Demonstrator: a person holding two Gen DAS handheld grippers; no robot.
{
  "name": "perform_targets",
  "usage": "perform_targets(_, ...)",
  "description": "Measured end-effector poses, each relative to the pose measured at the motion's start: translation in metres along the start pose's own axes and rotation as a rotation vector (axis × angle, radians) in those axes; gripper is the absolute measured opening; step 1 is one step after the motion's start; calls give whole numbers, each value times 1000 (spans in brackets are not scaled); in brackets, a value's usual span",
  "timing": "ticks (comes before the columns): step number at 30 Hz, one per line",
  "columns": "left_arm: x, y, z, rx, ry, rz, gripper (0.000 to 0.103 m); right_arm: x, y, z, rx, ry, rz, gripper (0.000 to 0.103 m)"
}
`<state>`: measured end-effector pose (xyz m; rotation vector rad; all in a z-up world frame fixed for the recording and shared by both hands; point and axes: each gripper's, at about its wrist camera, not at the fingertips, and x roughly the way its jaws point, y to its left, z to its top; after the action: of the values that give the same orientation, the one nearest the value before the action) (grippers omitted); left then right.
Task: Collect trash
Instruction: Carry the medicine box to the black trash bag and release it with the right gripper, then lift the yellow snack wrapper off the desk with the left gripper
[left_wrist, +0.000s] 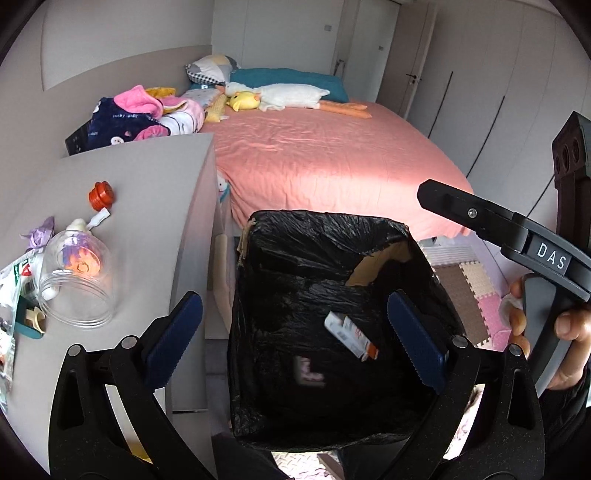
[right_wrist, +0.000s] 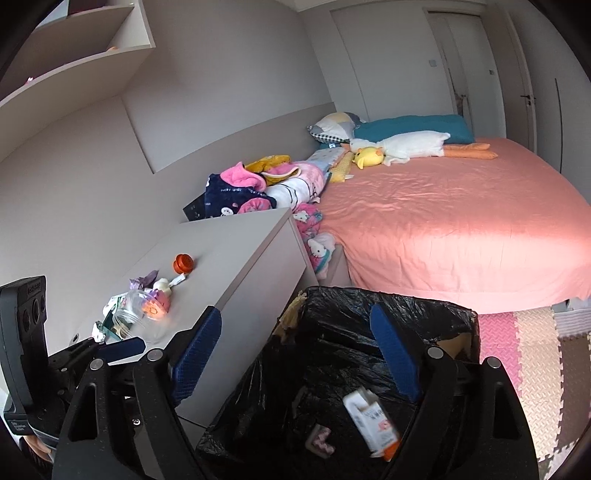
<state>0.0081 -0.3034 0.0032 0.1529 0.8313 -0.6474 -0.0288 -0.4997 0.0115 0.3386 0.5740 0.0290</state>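
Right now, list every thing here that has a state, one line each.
Left hand-held gripper: open, empty, above the bin.
Right hand-held gripper: open, empty, above the bin.
Trash bin: open, black liner torn at one corner.
White carton: lying inside the bin.
Clear jar: on its side, lid off.
Orange cap: loose on the cabinet top.

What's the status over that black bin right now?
Left gripper open, empty. Right gripper open, empty. White carton in the black-lined bin. Nothing blocking.
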Motion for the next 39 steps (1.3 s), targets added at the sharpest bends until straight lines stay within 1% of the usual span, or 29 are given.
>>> perform_targets(8, -8, 8, -5, -15, -8, 37, 97, 4, 9, -4, -26, 17, 23, 83)
perform_targets(15, -17, 24, -14, -65, -8, 81, 97, 12, 27, -9, -67, 41, 57, 83)
perform_targets(21, -27, 41, -27, -137, -4, 152, 97, 19, 49, -16, -118, 66, 108, 83)
perform_targets(31, -53, 70, -59, -283, 1, 266, 97, 32, 91, -30, -190, 105, 205, 83)
perform_targets(36, -64, 81, -78, -352, 16, 315, 97, 37, 105, -39, -215, 126, 240, 83)
perform_targets(39, -70, 90, -92, -410, 37, 356, 97, 38, 114, -46, -227, 136, 258, 83)
